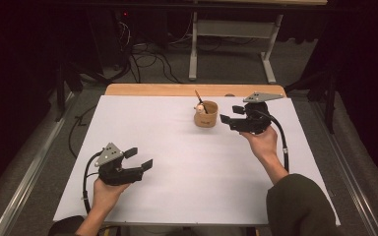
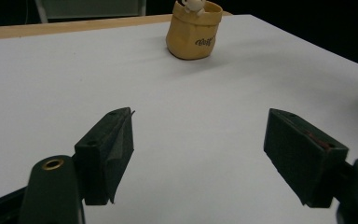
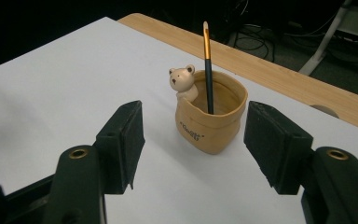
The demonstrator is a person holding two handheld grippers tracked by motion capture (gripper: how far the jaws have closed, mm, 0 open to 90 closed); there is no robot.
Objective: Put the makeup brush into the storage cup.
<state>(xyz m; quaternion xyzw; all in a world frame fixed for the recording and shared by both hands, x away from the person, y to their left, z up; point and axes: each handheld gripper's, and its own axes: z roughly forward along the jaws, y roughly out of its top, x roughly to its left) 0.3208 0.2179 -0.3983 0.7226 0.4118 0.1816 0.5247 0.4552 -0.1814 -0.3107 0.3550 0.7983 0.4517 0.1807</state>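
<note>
From the high view, the pot [image 1: 206,114] stood near the table's [image 1: 177,162] far edge, just beside the right gripper [image 1: 225,118]. The left gripper [image 2: 198,154] held its jaws spread over bare table. The right gripper's jaws stood apart before the pot, gripping nothing, a pen [image 3: 208,65] upright inside

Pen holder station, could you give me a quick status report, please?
Both claws open, empty: left claw idle, right claw beside pen holder. Pen upright inside. Nothing in the way.

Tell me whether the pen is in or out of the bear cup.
In: the pen stands inside the bear cup, leaning on its rim.
</note>
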